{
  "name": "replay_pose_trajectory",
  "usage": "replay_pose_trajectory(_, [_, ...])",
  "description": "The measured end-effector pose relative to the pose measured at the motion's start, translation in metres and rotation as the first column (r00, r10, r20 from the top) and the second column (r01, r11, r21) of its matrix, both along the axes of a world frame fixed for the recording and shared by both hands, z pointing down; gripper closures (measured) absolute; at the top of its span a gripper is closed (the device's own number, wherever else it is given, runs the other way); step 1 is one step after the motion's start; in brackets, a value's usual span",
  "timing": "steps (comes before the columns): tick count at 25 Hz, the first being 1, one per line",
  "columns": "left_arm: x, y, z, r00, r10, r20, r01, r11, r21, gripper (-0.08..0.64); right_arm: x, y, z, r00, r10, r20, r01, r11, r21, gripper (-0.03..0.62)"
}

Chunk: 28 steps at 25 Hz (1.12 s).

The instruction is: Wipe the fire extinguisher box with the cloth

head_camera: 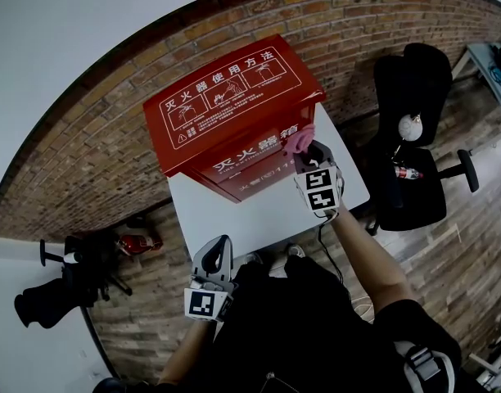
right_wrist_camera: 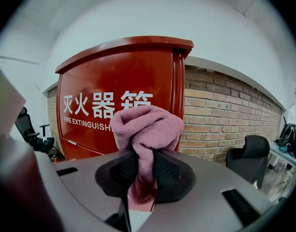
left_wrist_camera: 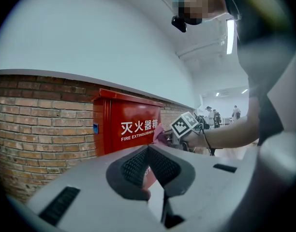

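Beside the fire extinguisher box's (head_camera: 226,113) front corner, right tongs (head_camera: 306,151) pinch the pink cloth (right_wrist_camera: 147,127); left tongs (left_wrist_camera: 148,150) hang pressed together.

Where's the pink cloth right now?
The pink cloth is clamped in the right gripper, bunched above its jaws, right of centre in the head view, by the front of the red fire extinguisher box, near its right edge.
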<state>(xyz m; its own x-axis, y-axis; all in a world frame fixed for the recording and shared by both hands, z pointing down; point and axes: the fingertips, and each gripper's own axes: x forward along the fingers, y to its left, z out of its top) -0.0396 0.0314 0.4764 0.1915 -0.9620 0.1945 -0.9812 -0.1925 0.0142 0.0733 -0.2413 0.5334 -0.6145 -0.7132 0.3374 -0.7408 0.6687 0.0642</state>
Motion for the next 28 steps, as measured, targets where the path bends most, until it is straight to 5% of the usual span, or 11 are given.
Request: replay_pose_trajectory(28, [-0.009,-0.016,-0.009,0.999,0.026,-0.021,-0.025,0.998,0.051,0.511,0.006,0.003,-0.131,0.994,0.007,0.109,-0.02,0.993,0.114,0.517])
